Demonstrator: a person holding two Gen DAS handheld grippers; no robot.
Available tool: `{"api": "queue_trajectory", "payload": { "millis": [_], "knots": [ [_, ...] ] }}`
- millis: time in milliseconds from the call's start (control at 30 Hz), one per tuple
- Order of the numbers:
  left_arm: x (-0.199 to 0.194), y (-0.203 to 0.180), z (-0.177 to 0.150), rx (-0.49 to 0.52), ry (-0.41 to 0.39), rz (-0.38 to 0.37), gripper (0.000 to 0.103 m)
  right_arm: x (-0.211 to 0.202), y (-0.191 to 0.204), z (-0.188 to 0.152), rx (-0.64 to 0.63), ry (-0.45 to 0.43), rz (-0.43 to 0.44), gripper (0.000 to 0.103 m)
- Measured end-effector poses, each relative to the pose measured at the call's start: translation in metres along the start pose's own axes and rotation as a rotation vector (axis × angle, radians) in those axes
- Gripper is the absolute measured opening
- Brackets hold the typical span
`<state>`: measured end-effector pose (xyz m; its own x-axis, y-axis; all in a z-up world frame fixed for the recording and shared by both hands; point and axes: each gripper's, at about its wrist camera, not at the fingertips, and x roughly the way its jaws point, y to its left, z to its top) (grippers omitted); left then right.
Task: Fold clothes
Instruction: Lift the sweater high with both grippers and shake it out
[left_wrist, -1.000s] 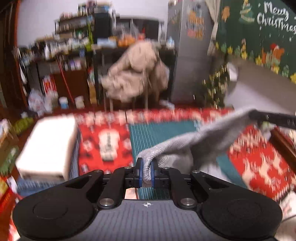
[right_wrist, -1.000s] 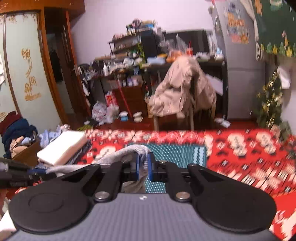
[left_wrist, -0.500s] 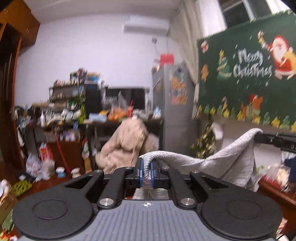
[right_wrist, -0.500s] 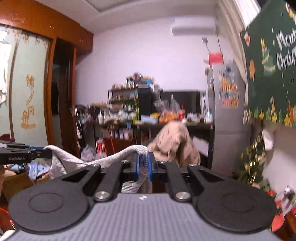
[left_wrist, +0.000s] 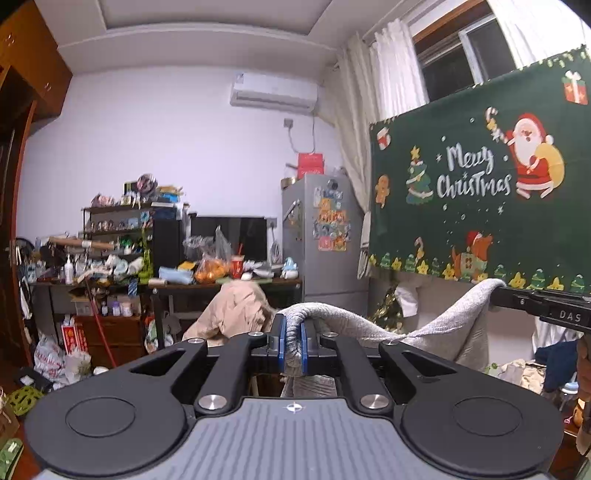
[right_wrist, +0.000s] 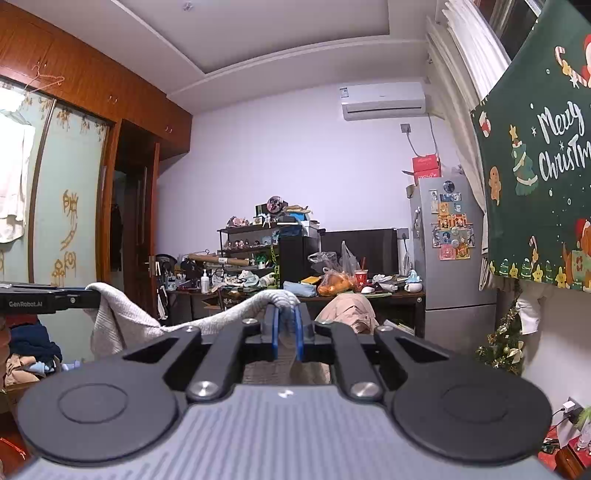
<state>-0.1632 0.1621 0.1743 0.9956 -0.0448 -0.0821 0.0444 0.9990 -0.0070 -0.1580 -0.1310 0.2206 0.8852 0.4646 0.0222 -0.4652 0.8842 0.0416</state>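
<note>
Left wrist view:
L gripper: blue pads nearly closed, clamped on a bunched edge of the grey garment.
Garment: arches over the L fingertips, sags in a span to the right, rises to the R gripper at frame right; a panel hangs down under that end, more cloth drops below the L pads.
R gripper here: black bar, cloth draped over its tip; grip can't be judged from this side.

Right wrist view:
R gripper: pads close together w/ a fold of the grey garment pinched between them; cloth humps over the tips, hangs below.
Garment: runs left from the pads, dips, climbs to the L gripper at the left edge, hangs from it in a drape.

Bkgd: beige jacket heaped beyond the pads, fridge right of it.
</note>
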Motion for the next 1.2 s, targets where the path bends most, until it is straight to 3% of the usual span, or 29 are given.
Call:
{"api": "queue_trajectory", "payload": {
  "millis": [133,433,567,900,1033,1200],
  "knots": [
    [0.03,0.009,-0.023,-0.047,0.09,0.004,0.007,0.009,-0.004,-0.005,0.012,0.032,0.0,0.009],
    [0.11,0.026,-0.113,-0.134,0.341,-0.004,0.007,0.098,-0.036,-0.093,0.094,0.281,-0.027,0.009],
    [0.128,0.031,-0.152,-0.178,0.435,-0.013,0.007,0.135,-0.043,-0.149,0.121,0.394,-0.031,0.009],
    [0.142,0.02,-0.244,-0.217,0.624,-0.064,0.008,0.168,-0.043,-0.318,0.271,0.701,-0.035,0.009],
    [0.147,0.014,-0.273,-0.233,0.69,-0.064,0.009,0.168,-0.04,-0.351,0.307,0.755,-0.029,0.009],
    [0.155,0.013,-0.29,-0.251,0.697,-0.06,0.009,0.18,-0.042,-0.351,0.307,0.757,-0.021,0.01]
  ]
}}
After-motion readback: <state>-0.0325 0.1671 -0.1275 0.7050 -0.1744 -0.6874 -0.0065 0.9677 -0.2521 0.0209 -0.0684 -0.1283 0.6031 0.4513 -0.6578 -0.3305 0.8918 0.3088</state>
